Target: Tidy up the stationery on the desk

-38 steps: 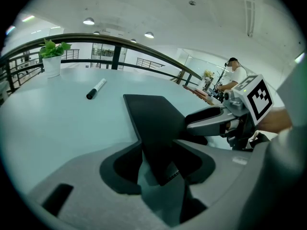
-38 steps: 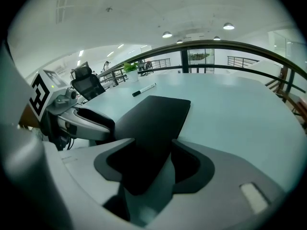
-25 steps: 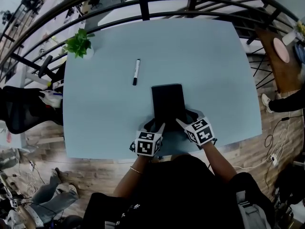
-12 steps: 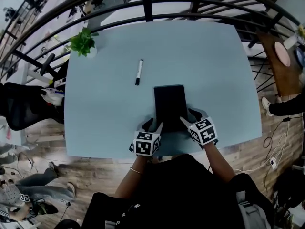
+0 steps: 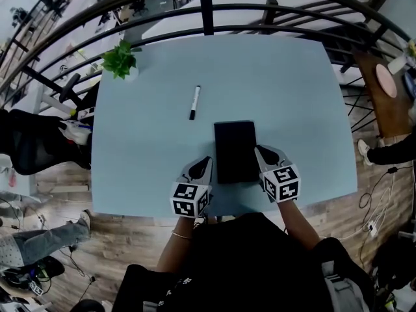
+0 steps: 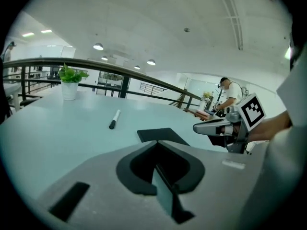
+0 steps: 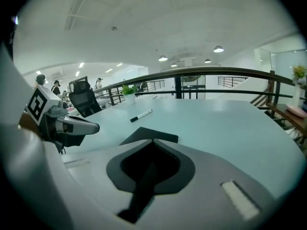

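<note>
1. Both claws had just closed on nothing. The left claw (image 5: 205,162) and the right claw (image 5: 260,150) now had their jaws pressed together and empty, where a second before they had been spread wide at the near corners of the black notebook (image 5: 235,152).
2. Both had also lifted and drawn back off the notebook. One hung beside each of its long sides, close to the near end and clear of the cover.
3. Released, the notebook lay flat on the pale blue bench (image 5: 292,83), near the front edge and between the two claws. Its sides ran square to the bench front.
4. One marker pen (image 5: 194,103) lay farther out, beyond the notebook's far left corner and well apart from it, apparently untouched. A potted plant (image 5: 120,62) stood at the far left corner.
5. Judging by this, the squaring of the notebook looked finished, and the marker seemed the likely next item. The left claw sat nearer to it, and either claw would have had to reopen before taking it.
</note>
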`<state>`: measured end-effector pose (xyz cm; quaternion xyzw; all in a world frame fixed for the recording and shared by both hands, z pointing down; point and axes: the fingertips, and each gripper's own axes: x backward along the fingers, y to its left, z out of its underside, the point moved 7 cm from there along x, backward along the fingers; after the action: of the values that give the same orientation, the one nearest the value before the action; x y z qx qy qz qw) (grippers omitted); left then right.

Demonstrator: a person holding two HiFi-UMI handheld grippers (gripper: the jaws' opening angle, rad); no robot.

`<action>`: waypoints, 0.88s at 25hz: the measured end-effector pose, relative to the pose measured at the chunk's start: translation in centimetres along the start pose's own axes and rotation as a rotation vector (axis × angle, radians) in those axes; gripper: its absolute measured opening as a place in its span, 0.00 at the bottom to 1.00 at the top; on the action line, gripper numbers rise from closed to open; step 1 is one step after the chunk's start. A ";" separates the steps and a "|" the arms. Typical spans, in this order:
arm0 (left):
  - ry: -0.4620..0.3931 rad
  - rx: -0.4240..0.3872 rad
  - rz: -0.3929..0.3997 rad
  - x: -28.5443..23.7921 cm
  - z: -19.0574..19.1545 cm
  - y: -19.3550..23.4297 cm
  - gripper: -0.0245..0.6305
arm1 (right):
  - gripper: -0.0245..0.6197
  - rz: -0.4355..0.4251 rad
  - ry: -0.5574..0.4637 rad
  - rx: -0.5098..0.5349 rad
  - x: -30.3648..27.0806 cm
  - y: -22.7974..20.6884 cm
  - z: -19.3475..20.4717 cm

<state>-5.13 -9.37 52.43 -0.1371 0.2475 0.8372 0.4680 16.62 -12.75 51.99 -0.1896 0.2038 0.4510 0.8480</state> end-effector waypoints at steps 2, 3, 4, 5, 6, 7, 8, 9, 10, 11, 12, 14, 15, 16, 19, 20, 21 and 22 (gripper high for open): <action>-0.042 -0.049 -0.001 0.6 -1.1 0.0 0.03 | 0.05 0.003 -0.044 -0.010 0.2 0.3 -1.0; -0.061 -0.069 -0.002 0.9 -1.7 0.0 0.03 | 0.05 0.001 -0.066 -0.015 0.2 0.5 -1.6; -0.077 -0.087 -0.004 1.2 -2.3 0.0 0.03 | 0.05 -0.003 -0.086 -0.020 0.3 0.7 -2.2; -0.091 -0.104 -0.007 1.5 -2.9 0.0 0.03 | 0.05 -0.007 -0.103 -0.023 0.2 1.0 -2.7; -0.103 -0.116 -0.010 1.7 -3.3 0.1 0.03 | 0.05 -0.012 -0.116 -0.024 0.2 1.2 -3.2; -0.114 -0.124 -0.012 2.0 -3.7 0.2 0.03 | 0.05 -0.016 -0.126 -0.024 0.1 1.6 -3.6; -0.124 -0.129 -0.015 2.3 -4.0 0.3 0.03 | 0.05 -0.021 -0.134 -0.024 0.1 1.9 -4.0; -0.132 -0.134 -0.020 2.6 -4.2 0.5 0.03 | 0.05 -0.027 -0.140 -0.026 -0.1 2.2 -4.3; -0.139 -0.140 -0.025 2.8 -4.4 0.7 0.03 | 0.05 -0.034 -0.144 -0.027 -0.3 2.5 -4.6; -0.144 -0.148 -0.031 3.1 -4.6 1.0 0.03 | 0.05 -0.040 -0.148 -0.027 -0.5 2.9 -4.9; -0.147 -0.156 -0.038 3.4 -4.6 1.3 0.03 | 0.05 -0.045 -0.151 -0.025 -0.8 3.2 -5.3; -0.152 -0.170 -0.053 4.0 -4.9 1.9 0.03 | 0.05 -0.054 -0.158 -0.019 -1.4 3.8 -6.1; -0.158 -0.175 -0.059 4.4 -5.1 2.2 0.03 | 0.05 -0.056 -0.163 -0.018 -1.7 4.1 -6.5; -0.166 -0.178 -0.065 4.7 -5.4 2.6 0.03 | 0.05 -0.058 -0.168 -0.017 -2.1 4.4 -7.0; -0.191 -0.180 -0.078 5.6 -6.2 4.0 0.03 | 0.05 -0.061 -0.181 -0.020 -3.5 5.3 -8.3; -0.198 -0.181 -0.082 5.8 -6.5 4.4 0.03 | 0.05 -0.063 -0.185 -0.022 -4.0 5.5 -8.8; -0.203 -0.183 -0.086 6.1 -6.7 4.8 0.03 | 0.05 -0.063 -0.189 -0.024 -4.5 5.8 -9.2; -0.205 -0.187 -0.088 6.3 -6.8 5.3 0.03 | 0.05 -0.063 -0.191 -0.024 -5.0 6.1 -9.6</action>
<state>-12.94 -10.88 45.30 -0.1043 0.1131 0.8448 0.5125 7.29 -17.84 45.62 -0.1624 0.1105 0.4426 0.8749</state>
